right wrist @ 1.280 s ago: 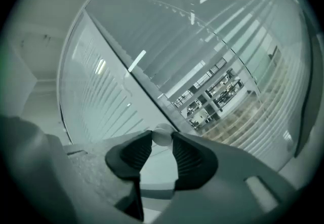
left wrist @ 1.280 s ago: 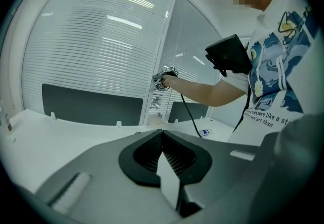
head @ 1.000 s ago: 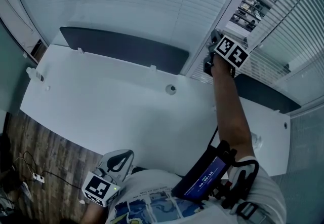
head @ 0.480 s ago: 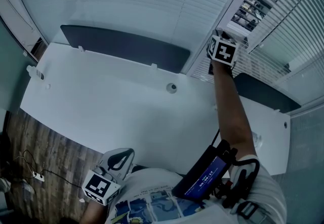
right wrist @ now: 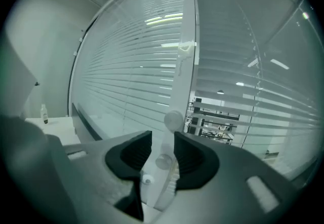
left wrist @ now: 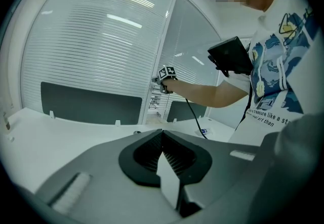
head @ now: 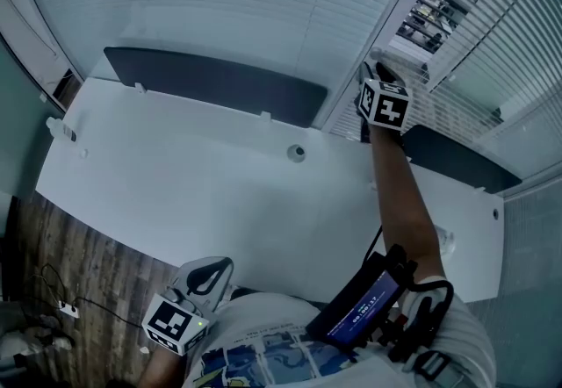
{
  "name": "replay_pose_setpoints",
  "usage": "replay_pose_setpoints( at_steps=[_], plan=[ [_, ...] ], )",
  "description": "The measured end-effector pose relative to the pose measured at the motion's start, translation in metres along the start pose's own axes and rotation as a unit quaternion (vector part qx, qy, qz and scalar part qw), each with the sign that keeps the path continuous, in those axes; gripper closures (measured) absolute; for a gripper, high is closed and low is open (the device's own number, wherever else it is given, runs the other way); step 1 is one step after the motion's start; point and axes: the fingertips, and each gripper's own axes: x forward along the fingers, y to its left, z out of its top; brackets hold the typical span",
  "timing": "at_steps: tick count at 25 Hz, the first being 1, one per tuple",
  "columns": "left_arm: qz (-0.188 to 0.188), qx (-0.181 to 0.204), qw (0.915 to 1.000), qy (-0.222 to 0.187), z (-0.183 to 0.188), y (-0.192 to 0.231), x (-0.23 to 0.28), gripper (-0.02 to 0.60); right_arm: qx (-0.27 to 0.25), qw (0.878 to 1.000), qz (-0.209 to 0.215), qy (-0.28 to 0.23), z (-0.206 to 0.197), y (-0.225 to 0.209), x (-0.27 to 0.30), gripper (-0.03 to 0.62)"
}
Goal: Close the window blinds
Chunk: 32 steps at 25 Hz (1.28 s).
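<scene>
Right now my right gripper (head: 378,73), at 1 o'clock beyond the worktop (head: 176,176), has its jaws clenched on the round knob (right wrist: 163,161) of the white window frame (right wrist: 185,66). I judge that this knob tilts the blinds (right wrist: 253,91) beside it, whose slats stand open to the office beyond. My left gripper (head: 211,272) hangs idle at 7 o'clock, jaws pressed together on nothing, and the only legible writing is "treasure like a st" on my shirt (left wrist: 273,66).
</scene>
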Motion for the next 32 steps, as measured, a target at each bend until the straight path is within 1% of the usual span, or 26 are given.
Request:
replay_pose_setpoints(
  at_steps=[9,15,18,21,25,27,29,32],
  plan=[
    [-0.028,0.016,0.9995,0.002,0.019,-0.011,0.02,0.577,-0.044,0.997,0.066,-0.001,-0.033,0.026,-0.081,0.465],
    [-0.049,0.036,0.9982,-0.001,0.028,-0.026,0.042,0.577,-0.07,0.991,0.116,0.001,-0.062,0.042,-0.145,0.479],
    [-0.046,0.042,0.9981,0.0,0.033,-0.029,0.049,0.577,-0.066,0.988,0.143,0.004,-0.078,0.054,-0.174,0.496],
    [-0.04,0.042,0.9983,0.0,0.04,-0.036,0.055,0.577,-0.052,0.986,0.16,0.016,-0.097,0.055,-0.202,0.513],
    [-0.037,0.052,0.998,0.008,0.041,-0.047,0.063,0.577,-0.038,0.983,0.178,0.023,-0.115,0.055,-0.234,0.556],
    [-0.031,0.051,0.9982,0.012,0.04,-0.052,0.066,0.577,-0.038,0.982,0.184,0.021,-0.125,0.054,-0.246,0.59],
    [-0.028,0.05,0.9982,0.016,0.039,-0.059,0.071,0.577,-0.038,0.981,0.191,0.022,-0.135,0.051,-0.258,0.591],
    [-0.032,0.051,0.9978,0.028,0.037,-0.072,0.081,0.577,-0.016,0.977,0.21,0.022,-0.143,0.047,-0.271,0.591]
  ],
)
